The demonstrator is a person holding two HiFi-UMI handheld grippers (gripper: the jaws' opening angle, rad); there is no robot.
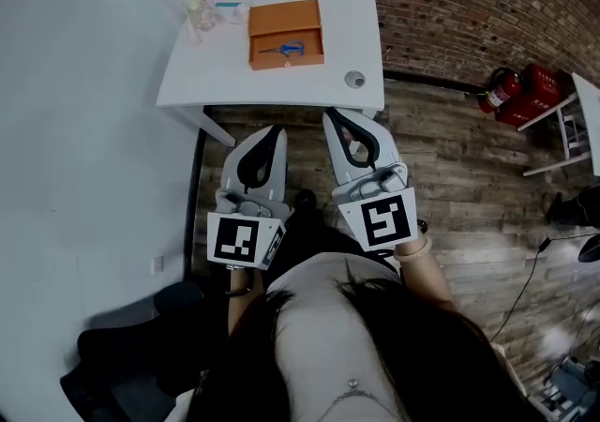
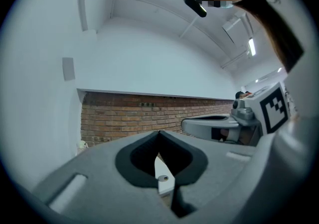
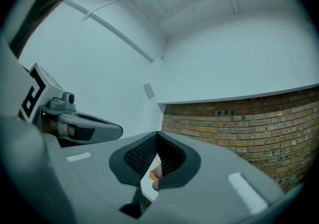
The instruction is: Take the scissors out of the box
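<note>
While pressed shut, noted left gripper [image 1: 275,132], right gripper [image 1: 330,115] short of table [image 1: 281,87] edge.
Judged scissors [image 1: 286,49] in box [image 1: 281,17] light, stiff, slick; pinch handles.

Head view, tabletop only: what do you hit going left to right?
small pale bottle → flat white-and-teal item → orange box → round grey disc. The scissors lie inside the box, so they get no place of their own in the order.
</note>
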